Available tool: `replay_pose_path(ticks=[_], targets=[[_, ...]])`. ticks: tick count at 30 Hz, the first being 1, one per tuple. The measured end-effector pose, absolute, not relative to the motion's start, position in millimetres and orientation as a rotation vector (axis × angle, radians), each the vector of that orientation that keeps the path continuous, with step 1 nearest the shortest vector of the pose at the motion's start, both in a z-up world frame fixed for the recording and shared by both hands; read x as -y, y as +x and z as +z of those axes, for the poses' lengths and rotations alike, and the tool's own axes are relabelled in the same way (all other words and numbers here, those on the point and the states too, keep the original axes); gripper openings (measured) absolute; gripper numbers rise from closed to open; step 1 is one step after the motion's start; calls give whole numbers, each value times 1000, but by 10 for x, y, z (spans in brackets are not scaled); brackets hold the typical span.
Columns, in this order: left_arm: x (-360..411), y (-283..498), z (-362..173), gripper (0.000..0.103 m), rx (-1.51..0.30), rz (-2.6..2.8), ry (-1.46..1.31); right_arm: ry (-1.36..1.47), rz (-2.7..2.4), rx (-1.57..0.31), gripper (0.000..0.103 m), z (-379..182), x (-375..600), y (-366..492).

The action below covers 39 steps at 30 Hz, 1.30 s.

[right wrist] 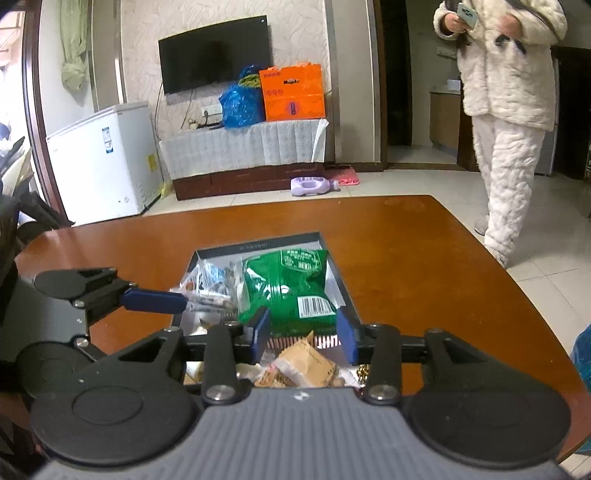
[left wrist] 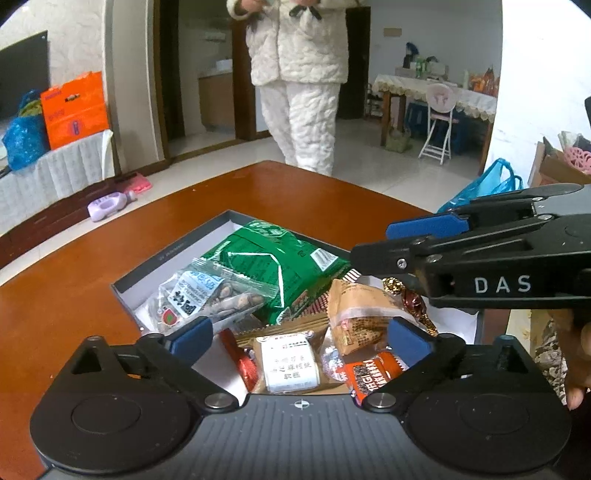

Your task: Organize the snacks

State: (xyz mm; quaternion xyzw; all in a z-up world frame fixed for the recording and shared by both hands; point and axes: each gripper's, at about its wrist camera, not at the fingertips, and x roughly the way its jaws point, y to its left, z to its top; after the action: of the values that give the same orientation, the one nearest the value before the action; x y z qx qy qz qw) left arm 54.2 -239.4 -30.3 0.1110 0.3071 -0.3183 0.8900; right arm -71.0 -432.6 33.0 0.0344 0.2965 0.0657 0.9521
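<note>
Fingers of the left gripper [left wrist: 299,338] stand wide apart over the snack box [left wrist: 173,254], gripping nothing; the right gripper [right wrist: 303,334] is part open, empty. Green bag [left wrist: 280,266] lies toward the box's far edge, mid-table [right wrist: 406,251].

A person in quilted white clothing [right wrist: 506,85] is standing on the tiled floor beyond the desk [right wrist: 406,236], holding a phone [right wrist: 466,14]; an orange bag [right wrist: 293,92] and blue bag [right wrist: 238,101] are sitting below a wall television [right wrist: 214,53]; a white freezer [right wrist: 103,158] is standing left.
</note>
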Motion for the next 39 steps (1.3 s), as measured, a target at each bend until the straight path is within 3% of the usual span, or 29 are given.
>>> replay_pose_path(ticks=[2,6,11,17,39], targets=[[2388,546,-284,103,-643,-644,234,71,131,-598,41,351,4318,-707],[2367,559,-251,103,-657,-627,231,59,116,-585,55,384,4297,-712],[2342,547,-217,103,-654,-611,240,57,103,-582,57,413,4313,-729],[2282,514,-175,103,-640,-594,257,46,90,-571,69,435,4317,-752],[2057,585,-61,103,-629,-510,210,24,73,-564,83,477,4385,-788]])
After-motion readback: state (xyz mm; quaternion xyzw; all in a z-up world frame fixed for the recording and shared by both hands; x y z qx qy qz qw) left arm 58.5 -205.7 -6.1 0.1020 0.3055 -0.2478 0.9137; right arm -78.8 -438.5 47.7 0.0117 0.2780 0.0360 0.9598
